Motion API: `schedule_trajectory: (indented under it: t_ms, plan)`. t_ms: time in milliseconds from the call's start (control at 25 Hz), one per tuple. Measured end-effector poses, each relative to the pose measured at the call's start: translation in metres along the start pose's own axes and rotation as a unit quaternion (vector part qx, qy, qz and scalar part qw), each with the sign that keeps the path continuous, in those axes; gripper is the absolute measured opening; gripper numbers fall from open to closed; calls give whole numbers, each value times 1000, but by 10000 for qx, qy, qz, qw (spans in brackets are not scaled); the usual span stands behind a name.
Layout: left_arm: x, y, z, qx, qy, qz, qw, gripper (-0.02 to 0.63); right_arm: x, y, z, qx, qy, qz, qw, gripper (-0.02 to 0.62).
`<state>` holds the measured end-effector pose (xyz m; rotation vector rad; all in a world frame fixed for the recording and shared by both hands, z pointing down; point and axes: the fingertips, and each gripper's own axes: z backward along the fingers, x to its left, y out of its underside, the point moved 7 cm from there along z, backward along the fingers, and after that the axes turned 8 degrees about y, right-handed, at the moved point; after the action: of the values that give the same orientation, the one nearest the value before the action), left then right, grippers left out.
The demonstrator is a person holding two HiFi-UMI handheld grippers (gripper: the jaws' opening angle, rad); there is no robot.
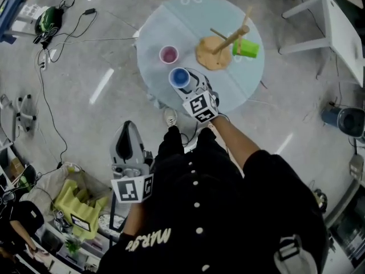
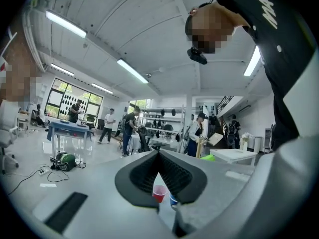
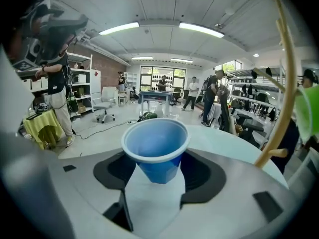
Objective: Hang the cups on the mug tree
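The blue cup [image 3: 156, 151], a smooth tapered plastic beaker with a rolled rim, stands on the round table [image 1: 188, 16] on the person's side of the mug tree [image 1: 225, 41]. The right gripper [image 1: 191, 87] has its dark ribbed pads closed against the cup's lower sides. This looks like the pick-up step. The next move would be to lift the cup and bring it to a free wooden peg, tilted so that the peg catches it. A green cup [image 1: 246, 48] already hangs on the far side of the tree, and a pink cup [image 1: 169, 54] waits well to the tree's left. The left gripper [image 2: 158, 156] hangs far back from the tree, jaws together on nothing.
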<state>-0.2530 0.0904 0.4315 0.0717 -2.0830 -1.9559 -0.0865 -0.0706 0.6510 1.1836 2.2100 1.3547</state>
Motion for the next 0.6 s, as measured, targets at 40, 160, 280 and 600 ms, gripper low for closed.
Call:
schedule_trajectory:
  t_ms: [40, 160, 280, 600]
  plan:
    - [-5, -1, -4, -11, 63, -12, 10000, -4, -7, -4, 9, -46, 33, 6, 10000, 282]
    - [-22, -8, -17, -132, 284, -47, 9995, -3, -30, -14, 37, -185, 137, 75, 9997, 273]
    - [-40, -16, -29, -241, 488, -83, 9985, -4, -49, -15, 63, -245, 229, 89, 9994, 273]
    - [-89, -30, -59, -444, 1132, -229, 9923, -4, -90, -16, 125, -434, 669, 64, 9968, 273]
